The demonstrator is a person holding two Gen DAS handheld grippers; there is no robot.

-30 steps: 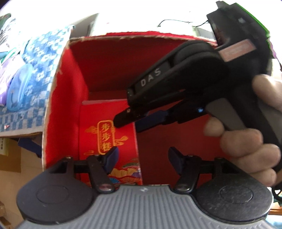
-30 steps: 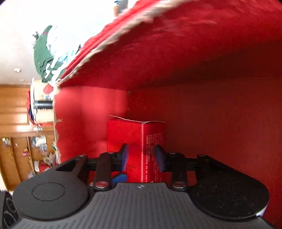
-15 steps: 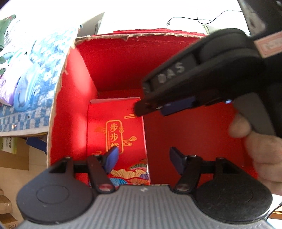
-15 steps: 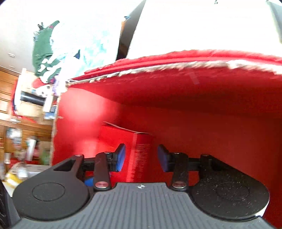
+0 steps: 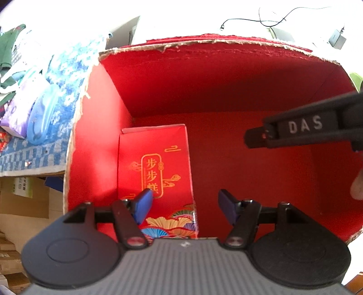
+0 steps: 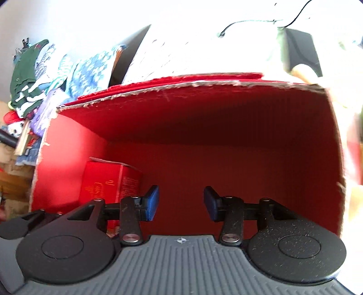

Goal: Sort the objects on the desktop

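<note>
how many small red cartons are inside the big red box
1: the small red carton lies against the left wall of the big red box. The near corners are hidden behind the grippers.

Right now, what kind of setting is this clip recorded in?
Probably a lived-in home room, not a lab: clothes hang against the wall, a blue patterned cloth covers the surface beside the red cardboard box, and cables trail behind.

Both cameras close, into red box (image 5: pixel 226 86)
</note>
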